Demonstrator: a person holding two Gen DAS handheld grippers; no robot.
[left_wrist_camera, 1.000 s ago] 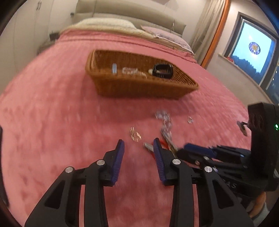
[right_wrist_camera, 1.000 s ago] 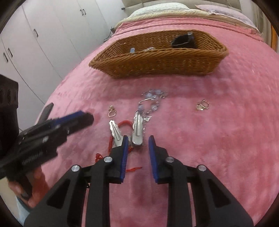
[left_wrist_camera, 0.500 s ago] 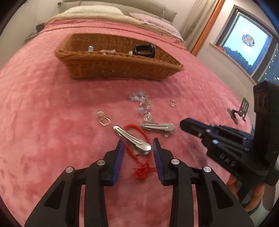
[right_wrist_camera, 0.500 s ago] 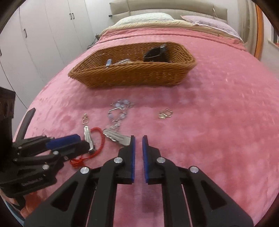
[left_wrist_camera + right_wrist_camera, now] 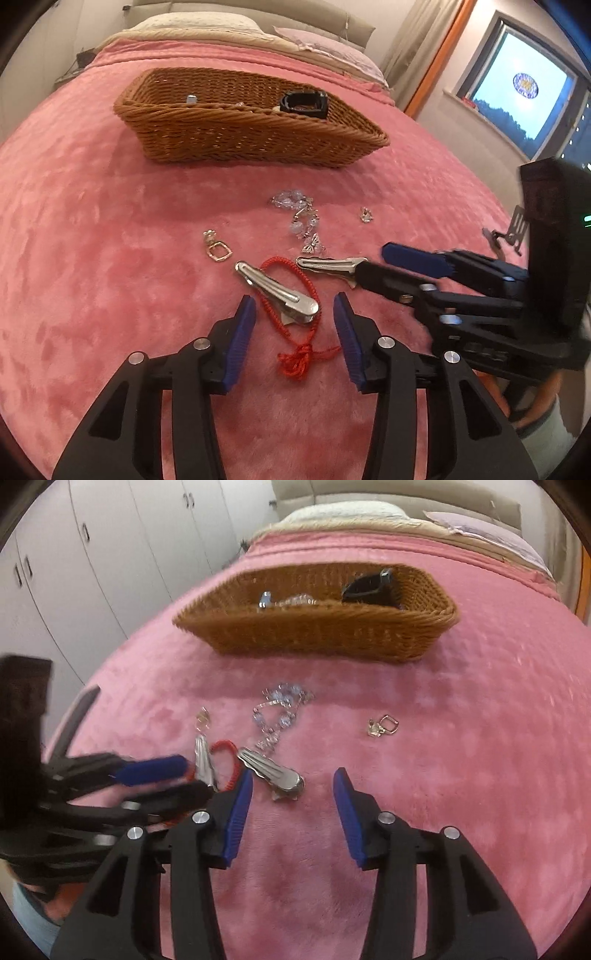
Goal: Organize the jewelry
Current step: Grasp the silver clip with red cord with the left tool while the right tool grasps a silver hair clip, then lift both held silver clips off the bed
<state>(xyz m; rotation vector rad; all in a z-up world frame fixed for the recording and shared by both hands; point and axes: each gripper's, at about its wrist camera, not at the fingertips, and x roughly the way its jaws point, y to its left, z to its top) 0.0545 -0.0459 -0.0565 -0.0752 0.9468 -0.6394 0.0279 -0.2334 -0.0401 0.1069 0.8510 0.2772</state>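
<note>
Two silver clips lie low-centre on the pink bedspread: one clip over the red cord between the wide-open, empty left gripper, the other clip before the equally spread, empty right gripper. One bead chain, two earrings (gold, silver). Bare bedspread surrounds them; the basket sits upper-centre.
</note>
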